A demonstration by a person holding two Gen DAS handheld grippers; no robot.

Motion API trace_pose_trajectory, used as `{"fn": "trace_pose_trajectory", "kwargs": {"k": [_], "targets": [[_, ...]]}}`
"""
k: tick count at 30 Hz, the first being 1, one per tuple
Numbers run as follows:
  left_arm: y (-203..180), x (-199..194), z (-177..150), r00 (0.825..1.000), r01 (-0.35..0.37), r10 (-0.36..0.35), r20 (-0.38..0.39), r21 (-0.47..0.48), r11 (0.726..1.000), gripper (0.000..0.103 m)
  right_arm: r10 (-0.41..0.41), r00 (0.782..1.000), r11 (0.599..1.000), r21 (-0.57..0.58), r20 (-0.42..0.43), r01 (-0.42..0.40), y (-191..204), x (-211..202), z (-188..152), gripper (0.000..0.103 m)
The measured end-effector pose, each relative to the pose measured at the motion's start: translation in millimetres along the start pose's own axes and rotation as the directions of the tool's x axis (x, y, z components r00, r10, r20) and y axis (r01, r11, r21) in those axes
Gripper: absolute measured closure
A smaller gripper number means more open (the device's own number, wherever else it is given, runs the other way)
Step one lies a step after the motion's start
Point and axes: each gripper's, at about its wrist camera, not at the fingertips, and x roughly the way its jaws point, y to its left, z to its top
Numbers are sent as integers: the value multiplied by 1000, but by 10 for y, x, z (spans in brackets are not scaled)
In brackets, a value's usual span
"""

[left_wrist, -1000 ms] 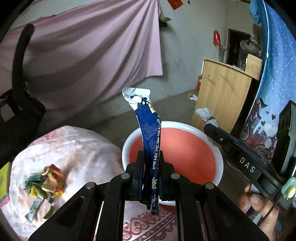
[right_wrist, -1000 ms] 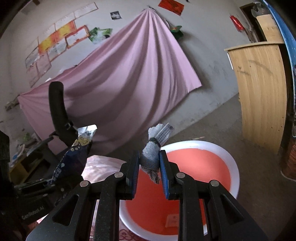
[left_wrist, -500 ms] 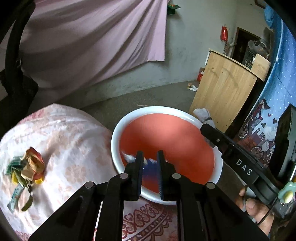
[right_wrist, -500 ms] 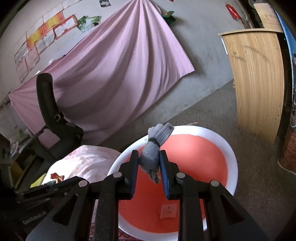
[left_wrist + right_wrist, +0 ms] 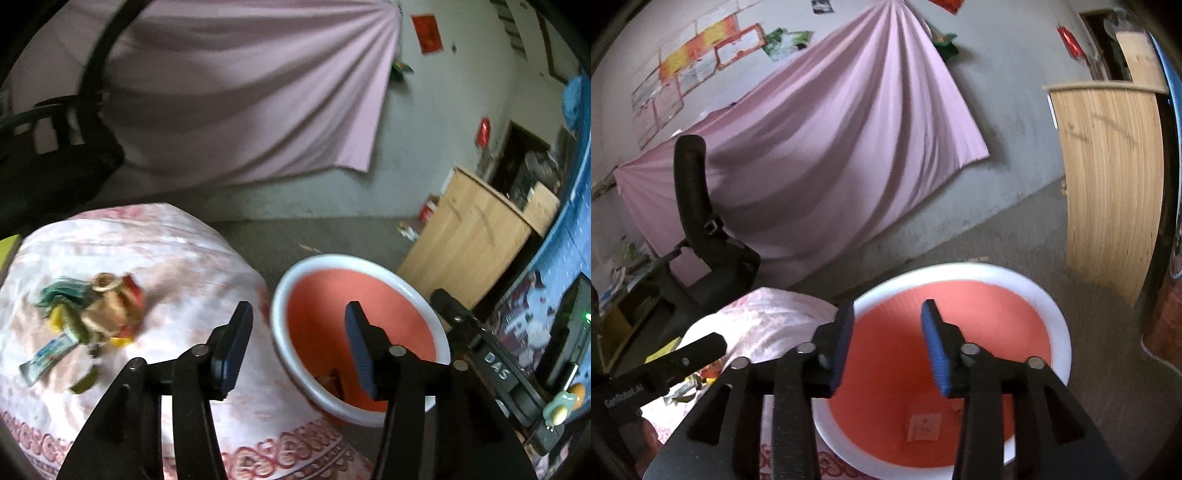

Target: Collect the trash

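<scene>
We are holding both tongs parted and empty over the basin.
Left tongs and right tongs have just been opening; "DAS" is showing lower right, the basin's sticker is reading too blurred.

The right tool has "DAS" written on its black arm. The left tool has "GenRobot.AI" on its arm.

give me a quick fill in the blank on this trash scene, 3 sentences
1. The inside of the white-rimmed basin is ____ in colour.
2. The pile of wrappers lies on the floral ____.
3. Nothing is between the fingers of the left gripper or the right gripper: both stand ____.

Missing words: red; cloth; open
</scene>
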Motion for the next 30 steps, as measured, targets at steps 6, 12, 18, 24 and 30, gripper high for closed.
{"fn": "trace_pose_trajectory", "kwargs": {"k": [6, 12, 18, 24, 30], "targets": [[235, -360, -29, 994, -67, 69, 90, -25, 997, 41, 20, 997, 997, -72, 76, -14, 259, -133, 27, 54], [526, -788, -105, 971, -143, 151, 185, -55, 988, 14, 61, 985, 990, -136, 164, -39, 555, -260, -1, 24], [784, -1127, -199, 925, -226, 248, 288, -109, 968, 2, 118, 968, 976, -204, 221, -72, 907, -343, -68, 16], [1060, -1394, -324, 881, -310, 344, 324, -153, 938, 2, 188, 938, 957, -270, 291, -108, 1239, -486, -163, 0], [1241, -1686, -476, 827, -388, 409, 387, -135, 912, 2, 253, 914, 936, -319, 317, -149, 1513, -546, -255, 0]]}}
